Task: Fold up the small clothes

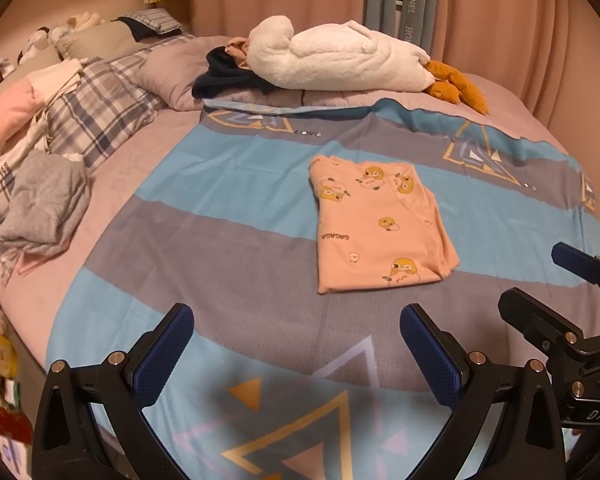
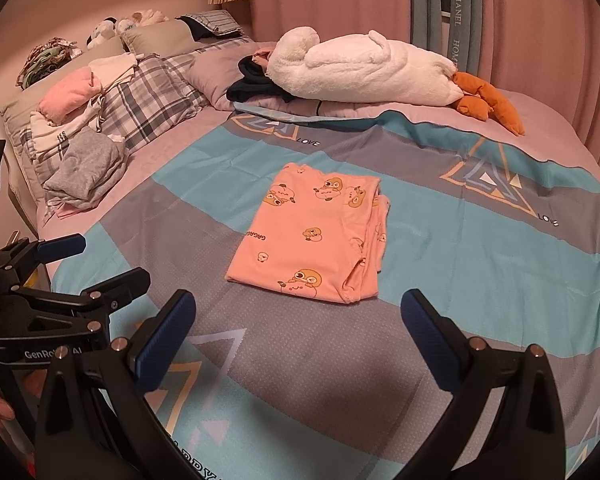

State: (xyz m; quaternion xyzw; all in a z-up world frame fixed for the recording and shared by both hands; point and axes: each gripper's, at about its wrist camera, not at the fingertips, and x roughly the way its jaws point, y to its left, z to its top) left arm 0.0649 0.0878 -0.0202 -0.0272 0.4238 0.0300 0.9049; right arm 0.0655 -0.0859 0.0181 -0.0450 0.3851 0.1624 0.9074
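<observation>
A small pink garment (image 1: 376,224) printed with cartoon ducks lies folded into a flat rectangle on the blue and grey bedspread (image 1: 228,216); the right wrist view shows the same pink garment (image 2: 312,240) mid-bed. My left gripper (image 1: 296,348) hovers open just short of the garment's near edge, nothing between its blue pads. My right gripper (image 2: 298,332) is also open and empty, near the garment's front edge. Each gripper appears in the other's view: the right gripper (image 1: 548,280) at the right edge, the left gripper (image 2: 104,264) at the left edge.
A white plush goose (image 1: 340,56) with orange feet lies across the far side of the bed over dark clothing (image 1: 228,76). A pile of grey, pink and white clothes (image 1: 44,200) sits on plaid pillows at the left. Pink curtains (image 1: 520,20) hang behind.
</observation>
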